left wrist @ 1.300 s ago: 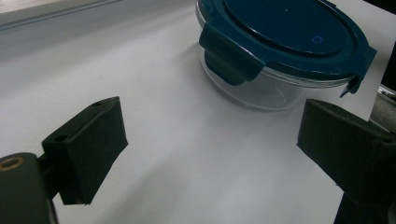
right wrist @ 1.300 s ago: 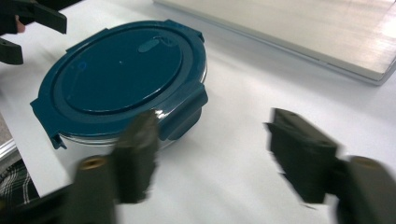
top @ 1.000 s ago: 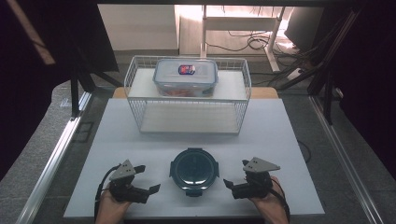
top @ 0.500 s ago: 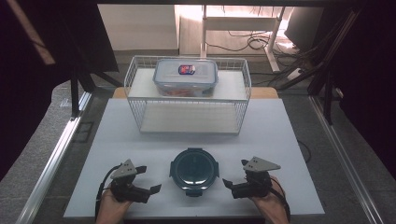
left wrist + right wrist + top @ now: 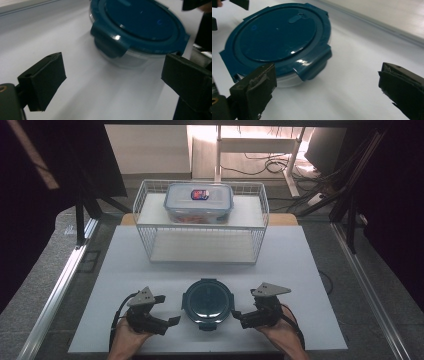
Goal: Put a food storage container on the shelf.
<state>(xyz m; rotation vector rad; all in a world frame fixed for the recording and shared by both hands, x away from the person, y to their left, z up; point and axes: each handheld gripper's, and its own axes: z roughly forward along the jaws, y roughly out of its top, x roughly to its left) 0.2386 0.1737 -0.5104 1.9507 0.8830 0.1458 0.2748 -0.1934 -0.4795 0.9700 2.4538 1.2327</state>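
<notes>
Round container (image 5: pixel 140 32) w/ blue lid

Counted on and around the white table (image 5: pixel 300 270).

Two containers in all: one round container (image 5: pixel 208 301) with a dark blue lid near the front edge, one rectangular clear container (image 5: pixel 198 201) with a label on its lid at the back. One white wire basket (image 5: pixel 252 237), standing under the rectangular container. Two grippers: left gripper (image 5: pixel 165 309) and right gripper (image 5: pixel 239 315), one either side of the round container, each with two black jaws spread apart. Two hands, left hand (image 5: pixel 127 340) and right hand (image 5: pixel 280 332), one per gripper. Four latch tabs countable on the round lid in the high view. One wooden board (image 5: pixel 282 219) under the basket.
</notes>
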